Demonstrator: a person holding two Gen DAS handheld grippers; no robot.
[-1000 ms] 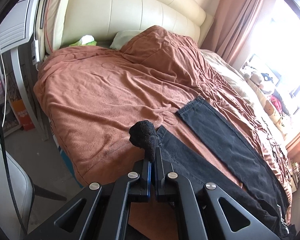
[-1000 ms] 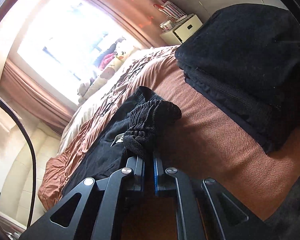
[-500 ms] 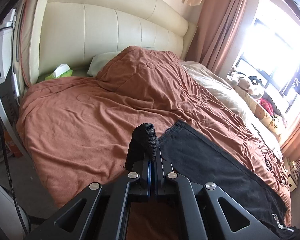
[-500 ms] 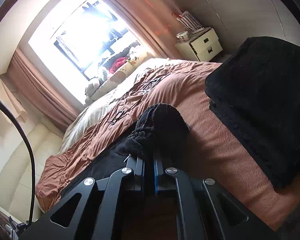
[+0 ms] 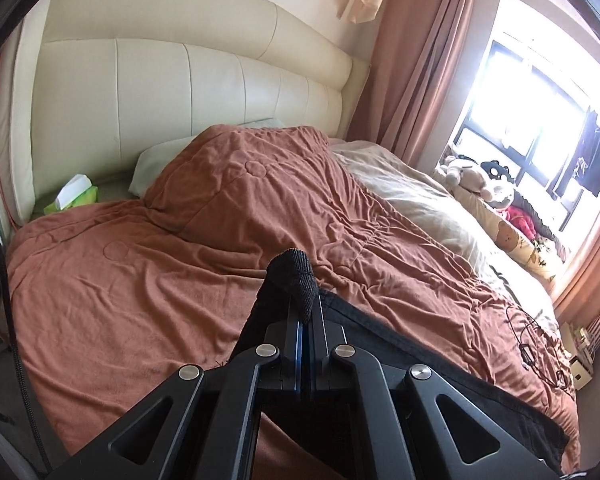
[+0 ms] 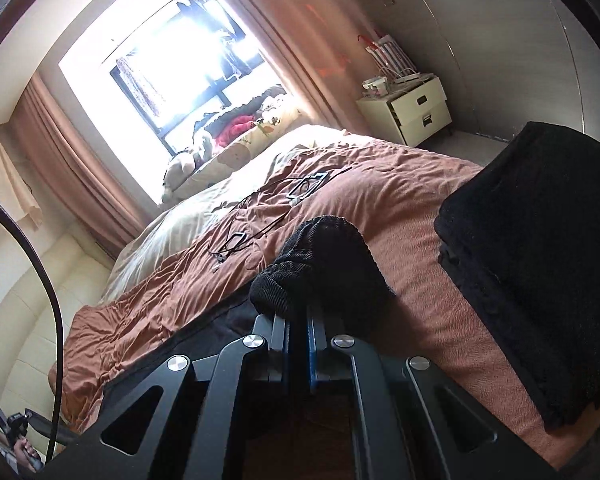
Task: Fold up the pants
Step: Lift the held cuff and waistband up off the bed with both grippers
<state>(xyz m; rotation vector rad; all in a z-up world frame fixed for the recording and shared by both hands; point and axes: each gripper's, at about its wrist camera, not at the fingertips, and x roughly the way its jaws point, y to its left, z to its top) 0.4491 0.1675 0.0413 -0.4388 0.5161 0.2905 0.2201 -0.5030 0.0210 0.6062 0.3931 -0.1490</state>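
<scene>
At lower centre of the left wrist view, the left hand-held gripper (image 5: 309,316) has its jaws pressed together on a bunched black fold of the pants (image 5: 440,376). The fabric pokes up above the fingertips, and the rest of the garment trails off toward the lower right of the frame across the rust-brown bedspread (image 5: 140,288).

Right wrist view, lower centre: the right hand-held gripper (image 6: 298,320) is likewise clamped narrow on a ribbed black wad of the pants (image 6: 316,264). More black cloth runs toward the lower left under the gripper body.

At right edge of this view, a stack of folded dark garments (image 6: 540,260) rests on the bedspread. Black cables (image 6: 260,220) lie on the cover mid-frame. A cream nightstand (image 6: 412,112) stands upper right.
</scene>
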